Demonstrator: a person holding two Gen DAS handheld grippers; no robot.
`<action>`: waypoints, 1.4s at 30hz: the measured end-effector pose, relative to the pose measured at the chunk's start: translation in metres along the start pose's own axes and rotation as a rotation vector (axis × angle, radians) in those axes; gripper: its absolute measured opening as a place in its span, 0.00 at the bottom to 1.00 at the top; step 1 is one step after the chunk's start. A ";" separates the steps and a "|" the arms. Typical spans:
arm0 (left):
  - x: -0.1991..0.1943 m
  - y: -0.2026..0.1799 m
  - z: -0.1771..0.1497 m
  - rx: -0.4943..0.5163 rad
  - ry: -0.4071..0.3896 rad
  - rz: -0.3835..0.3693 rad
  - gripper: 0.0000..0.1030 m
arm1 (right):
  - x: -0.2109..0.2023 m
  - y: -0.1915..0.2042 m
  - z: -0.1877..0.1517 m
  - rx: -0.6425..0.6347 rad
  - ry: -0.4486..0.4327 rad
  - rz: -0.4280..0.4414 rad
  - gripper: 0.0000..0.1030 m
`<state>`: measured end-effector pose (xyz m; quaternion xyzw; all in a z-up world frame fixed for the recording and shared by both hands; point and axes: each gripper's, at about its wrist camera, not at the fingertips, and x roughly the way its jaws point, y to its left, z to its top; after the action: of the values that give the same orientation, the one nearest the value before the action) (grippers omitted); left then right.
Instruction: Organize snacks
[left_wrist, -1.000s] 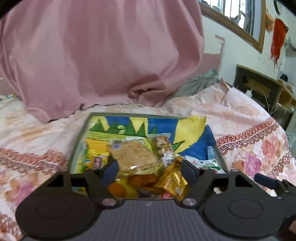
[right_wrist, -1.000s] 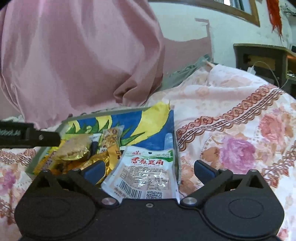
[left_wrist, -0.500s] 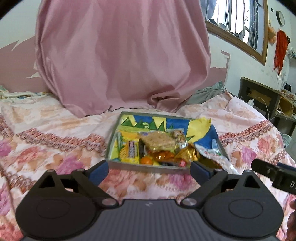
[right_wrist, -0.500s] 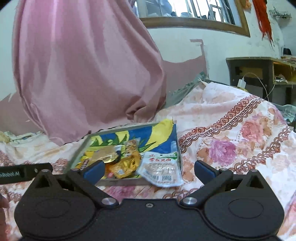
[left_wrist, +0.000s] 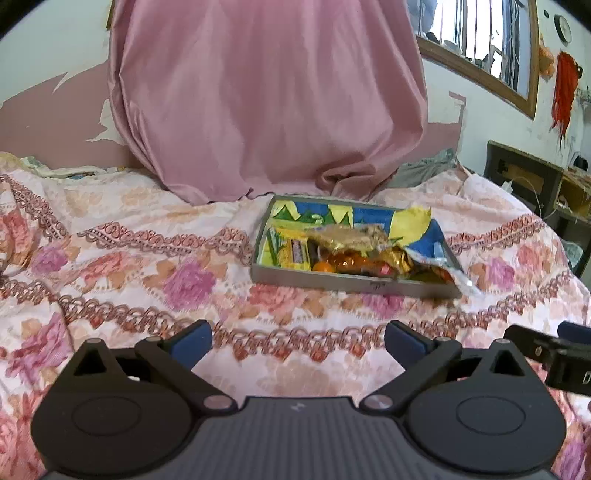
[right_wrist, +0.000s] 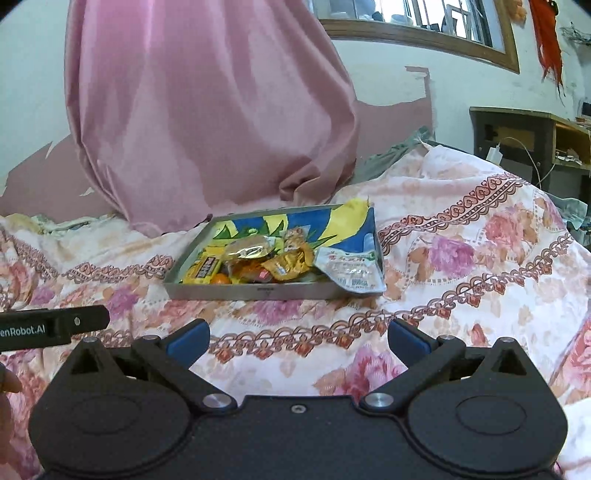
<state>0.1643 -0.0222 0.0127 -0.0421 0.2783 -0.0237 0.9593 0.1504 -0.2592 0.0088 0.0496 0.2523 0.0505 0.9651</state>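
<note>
A grey tray (left_wrist: 332, 282) with a blue, yellow and green lining sits on the flowered bedspread; it also shows in the right wrist view (right_wrist: 236, 291). It holds several snack packets: a clear rice-cake packet (left_wrist: 347, 236) on top, gold wrappers (right_wrist: 286, 264), a yellow bar (left_wrist: 293, 253), orange sweets. A silver-white pouch (right_wrist: 349, 273) hangs over the tray's near right corner. My left gripper (left_wrist: 297, 341) is open and empty, well short of the tray. My right gripper (right_wrist: 297, 339) is open and empty, also short of it.
A pink curtain (left_wrist: 266, 99) hangs behind the tray. A dark wooden desk (right_wrist: 524, 144) with a cable stands at the right. The flowered bedspread (left_wrist: 129, 266) spreads left and in front. Each gripper's body shows at the other view's edge.
Both grippers have pulled back from the tray, which now looks smaller and farther. The snacks stay in the tray.
</note>
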 end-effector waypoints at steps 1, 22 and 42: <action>-0.001 0.000 -0.003 0.006 0.003 0.002 0.99 | -0.002 0.001 -0.002 -0.001 0.002 -0.001 0.99; -0.007 0.006 -0.018 0.012 0.034 0.020 0.99 | -0.006 0.003 -0.012 -0.008 0.039 -0.017 0.99; -0.001 0.007 -0.023 0.007 0.062 0.016 0.99 | -0.002 0.005 -0.015 -0.014 0.060 -0.009 0.99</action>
<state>0.1515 -0.0169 -0.0068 -0.0355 0.3083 -0.0183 0.9504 0.1414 -0.2537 -0.0029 0.0401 0.2812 0.0495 0.9575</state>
